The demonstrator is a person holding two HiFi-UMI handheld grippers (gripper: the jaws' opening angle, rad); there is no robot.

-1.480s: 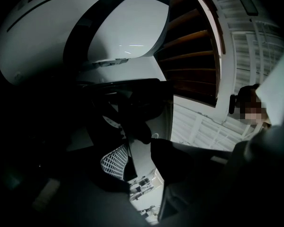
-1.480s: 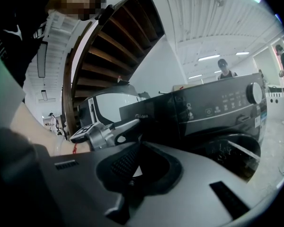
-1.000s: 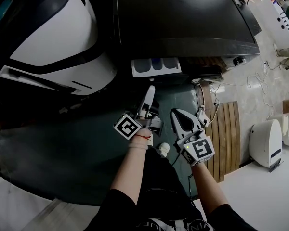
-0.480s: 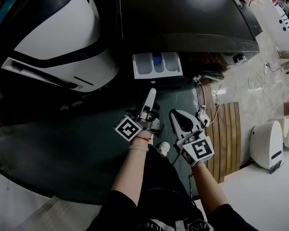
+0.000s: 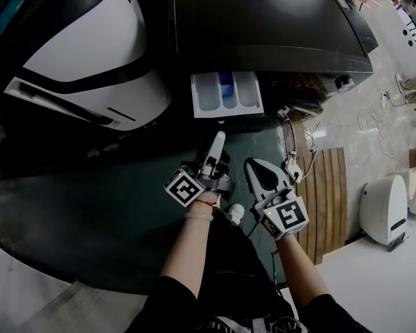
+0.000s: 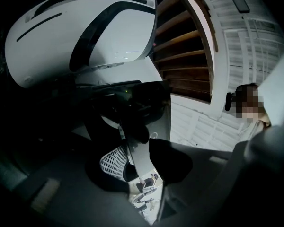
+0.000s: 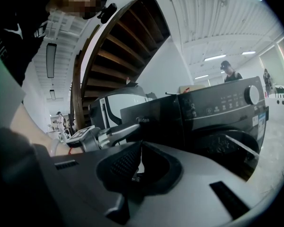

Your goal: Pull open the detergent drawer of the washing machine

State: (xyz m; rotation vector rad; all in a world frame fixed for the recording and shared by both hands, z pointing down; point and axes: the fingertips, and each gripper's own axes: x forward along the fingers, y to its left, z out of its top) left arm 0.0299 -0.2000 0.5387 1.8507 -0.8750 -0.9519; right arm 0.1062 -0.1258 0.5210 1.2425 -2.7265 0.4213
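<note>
The dark washing machine [image 5: 263, 26] fills the top of the head view. Its white detergent drawer [image 5: 227, 94] sticks out of the front with its compartments showing. My left gripper [image 5: 220, 136] reaches up to the drawer's dark front panel. In the left gripper view a thin grey panel edge stands between the pads of the left gripper [image 6: 139, 148]. The jaws have just been closing and now pinch that panel. My right gripper [image 5: 252, 165] hangs beside it, shut and holding nothing. In the right gripper view its pads meet at the right gripper [image 7: 136, 162], with the machine [image 7: 217, 112] ahead.
A white rounded machine [image 5: 83, 54] stands left of the washer. Wooden slats [image 5: 326, 193], loose cables [image 5: 360, 116] and a small white appliance [image 5: 385, 203] lie to the right. A dark green mat [image 5: 111, 214] covers the floor. A person [image 7: 229, 72] stands behind the washer.
The drawer has slid further out of the machine, showing more of its white tray. My left gripper has drawn back a little with it. The right gripper has stayed put.
</note>
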